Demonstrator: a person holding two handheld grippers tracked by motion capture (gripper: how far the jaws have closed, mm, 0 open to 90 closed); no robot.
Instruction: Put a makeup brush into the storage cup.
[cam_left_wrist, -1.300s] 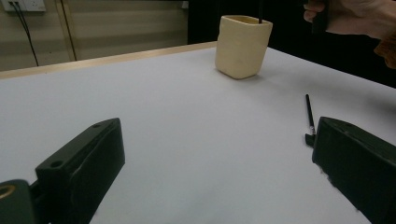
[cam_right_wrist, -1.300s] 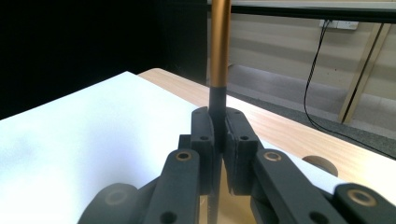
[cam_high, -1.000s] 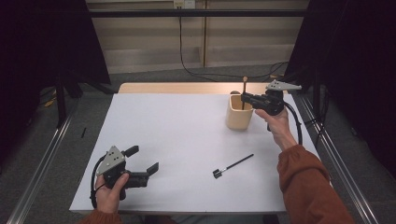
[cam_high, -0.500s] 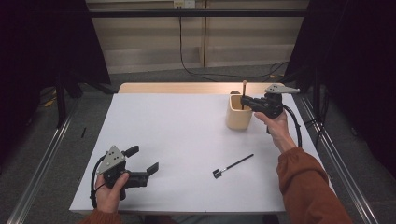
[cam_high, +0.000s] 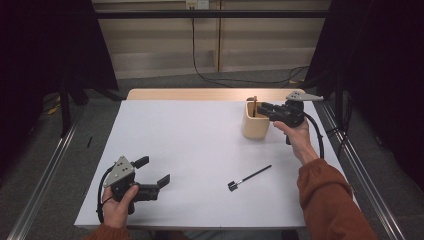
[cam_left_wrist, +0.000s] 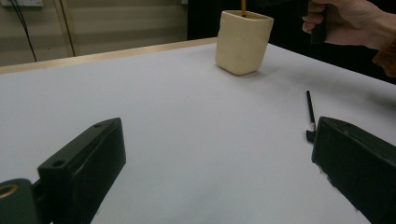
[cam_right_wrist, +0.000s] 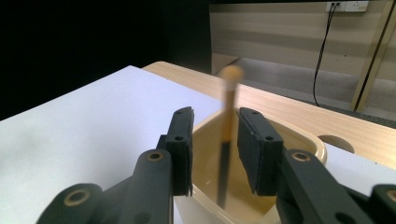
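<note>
Your right gripper (cam_right_wrist: 215, 140) hangs over the cream holder cup (cam_high: 255, 124) at the far right of the white worktop (cam_high: 200, 145). Its fingers (cam_right_wrist: 183, 140) are slightly apart, either side of a wooden-tipped brush (cam_right_wrist: 227, 126) standing in the cup, not clamped. Your left gripper (cam_high: 150, 172) rests near the front left, fingers wide apart. A black brush (cam_high: 249, 177) lies flat between them.
</note>
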